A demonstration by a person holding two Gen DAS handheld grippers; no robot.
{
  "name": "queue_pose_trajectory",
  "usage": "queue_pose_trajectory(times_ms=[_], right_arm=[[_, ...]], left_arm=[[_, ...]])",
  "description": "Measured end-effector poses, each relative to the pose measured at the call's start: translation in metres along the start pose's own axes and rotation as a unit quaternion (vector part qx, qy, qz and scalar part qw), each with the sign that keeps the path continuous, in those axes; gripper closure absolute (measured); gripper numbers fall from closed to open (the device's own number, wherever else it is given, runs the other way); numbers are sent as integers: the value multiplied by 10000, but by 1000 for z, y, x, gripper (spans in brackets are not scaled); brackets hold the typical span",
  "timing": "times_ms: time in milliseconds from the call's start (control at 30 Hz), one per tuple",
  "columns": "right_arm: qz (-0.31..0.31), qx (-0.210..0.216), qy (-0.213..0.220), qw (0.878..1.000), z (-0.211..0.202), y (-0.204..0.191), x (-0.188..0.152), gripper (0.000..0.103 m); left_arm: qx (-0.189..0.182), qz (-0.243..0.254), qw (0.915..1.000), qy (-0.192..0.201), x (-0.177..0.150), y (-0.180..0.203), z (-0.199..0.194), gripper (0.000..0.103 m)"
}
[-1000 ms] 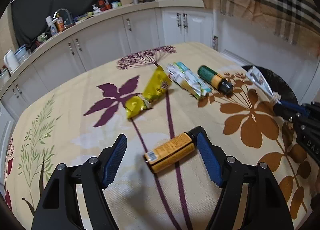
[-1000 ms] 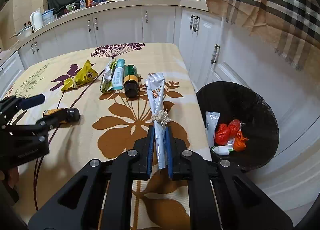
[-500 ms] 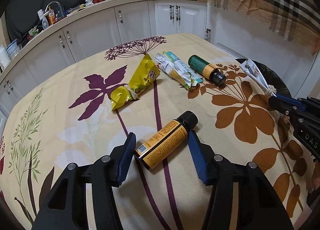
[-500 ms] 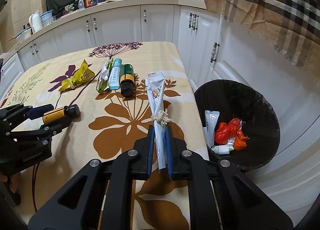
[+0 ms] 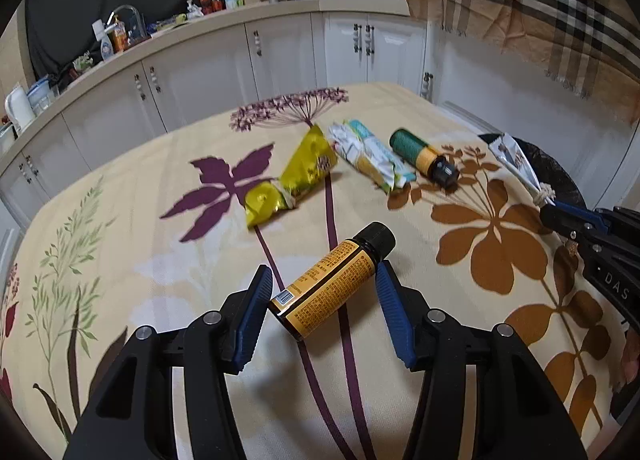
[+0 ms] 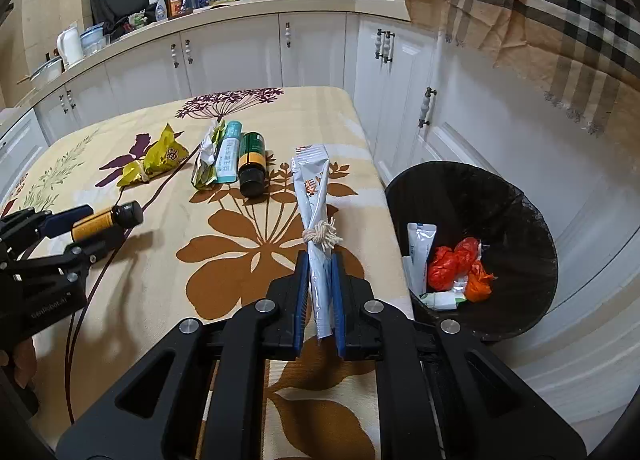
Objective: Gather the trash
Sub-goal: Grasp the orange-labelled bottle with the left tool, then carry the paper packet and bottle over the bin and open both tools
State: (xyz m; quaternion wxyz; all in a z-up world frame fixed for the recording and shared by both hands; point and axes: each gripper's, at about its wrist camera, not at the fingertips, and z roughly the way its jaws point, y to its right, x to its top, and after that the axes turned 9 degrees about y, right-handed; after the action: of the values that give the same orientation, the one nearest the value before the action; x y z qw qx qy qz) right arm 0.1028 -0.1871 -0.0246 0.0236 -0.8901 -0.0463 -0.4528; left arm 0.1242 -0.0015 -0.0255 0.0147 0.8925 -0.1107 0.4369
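Note:
My left gripper (image 5: 324, 284) has closed around an orange-labelled bottle with a black cap (image 5: 334, 286) and both pads touch it just above the tablecloth; it also shows in the right wrist view (image 6: 106, 220). My right gripper (image 6: 320, 272) is shut on a grey-white wrapper tied with string (image 6: 316, 204), held over the table's right side near the black trash bin (image 6: 520, 204). On the table lie a yellow wrapper (image 5: 296, 180), a crumpled white-green wrapper (image 5: 370, 158) and a green-and-orange bottle (image 5: 422, 156).
The bin beside the table's right edge holds red and orange trash (image 6: 460, 264) and white packets. White kitchen cabinets (image 6: 240, 56) and a cluttered counter stand behind the table. A plaid curtain (image 6: 540, 4) hangs at the upper right.
My left gripper's jaws have narrowed from wide open onto the orange-labelled bottle, which now sits between the pads. My right gripper has kept its hold on the wrapper, nearly still.

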Motion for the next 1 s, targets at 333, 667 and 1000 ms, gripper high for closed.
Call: queue_pose_trajectory(times_ms=[333, 667, 1000], right_arm=[[166, -209, 201, 9994, -9, 20, 8, 92], [529, -750, 406, 9950, -11, 68, 16, 92], [736, -1229, 511, 9884, 0, 111, 21, 92]], left_arm=[[-21, -16, 9995, 318, 21, 12, -4, 50], [-382, 54, 9971, 659, 52, 50, 0, 50], [-857, 209, 9914, 963, 87, 112, 18, 50]])
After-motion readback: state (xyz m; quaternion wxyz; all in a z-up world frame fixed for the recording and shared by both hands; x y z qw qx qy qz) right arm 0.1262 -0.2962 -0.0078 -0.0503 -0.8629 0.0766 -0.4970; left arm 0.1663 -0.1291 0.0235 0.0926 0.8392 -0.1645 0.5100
